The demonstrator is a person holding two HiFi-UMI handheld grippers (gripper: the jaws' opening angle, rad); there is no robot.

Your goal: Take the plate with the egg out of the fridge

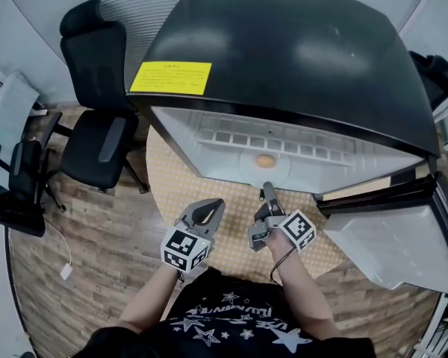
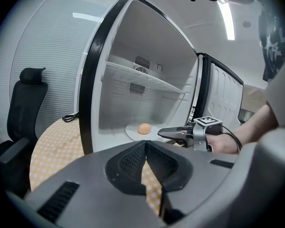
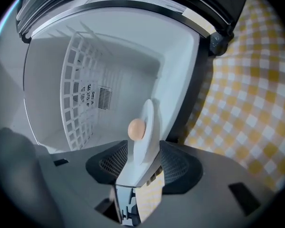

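Observation:
A small black fridge (image 1: pixel 284 51) stands open on the table. On its white floor lies a white plate (image 1: pixel 282 173) with a brown egg (image 1: pixel 265 160) on it. My right gripper (image 1: pixel 267 192) is turned on its side at the plate's near rim. In the right gripper view the plate (image 3: pixel 148 120) runs edge-on between the wide-set jaws, with the egg (image 3: pixel 136 128) just beyond, and the pads do not press on it. My left gripper (image 1: pixel 213 206) hangs to the left, in front of the fridge, with its tips together and nothing in it. The left gripper view shows egg (image 2: pixel 143 128) and right gripper (image 2: pixel 164 133).
The fridge door (image 1: pixel 388 237) hangs open to the right. A wire shelf (image 3: pixel 78 94) crosses the fridge above the plate. The round table (image 1: pixel 172 192) has a yellow checked cloth. A black office chair (image 1: pixel 97 125) stands to the left on the wood floor.

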